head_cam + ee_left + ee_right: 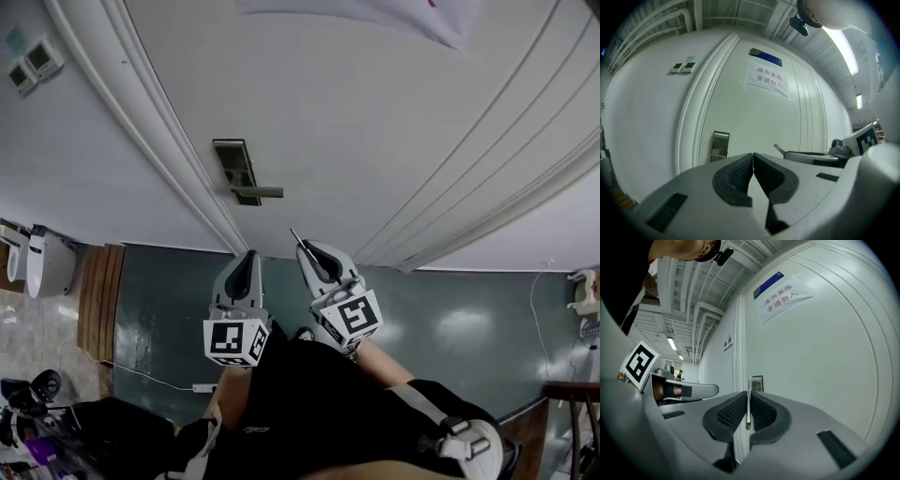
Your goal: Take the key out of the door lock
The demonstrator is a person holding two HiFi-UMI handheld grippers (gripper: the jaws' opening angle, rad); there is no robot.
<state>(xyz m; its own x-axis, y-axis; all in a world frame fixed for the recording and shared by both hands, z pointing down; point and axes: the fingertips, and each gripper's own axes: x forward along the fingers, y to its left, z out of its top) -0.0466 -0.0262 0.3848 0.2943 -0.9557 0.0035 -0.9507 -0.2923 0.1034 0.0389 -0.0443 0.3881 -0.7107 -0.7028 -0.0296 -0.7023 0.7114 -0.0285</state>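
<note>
The door's metal lock plate with its lever handle (242, 173) sits on the white door (375, 112), and I see no key in it. A thin silver key (295, 236) sticks out from the tips of my right gripper (306, 247), which is shut on it, clear of the door and below the lock. In the right gripper view the key's blade (748, 401) stands edge-on between the ribbed pads, with the lock plate (757, 384) beyond. My left gripper (248, 255) is beside the right one, its jaws shut on nothing (753, 155). From it I see the key (778, 149) and the lock plate (720, 145).
A paper notice (766, 79) hangs on the door under a blue sign (765, 57). Two wall switches (33, 66) sit left of the door frame (155, 131). A power strip and cable (202, 387) lie on the dark green floor, and a white appliance (47, 262) stands at the left.
</note>
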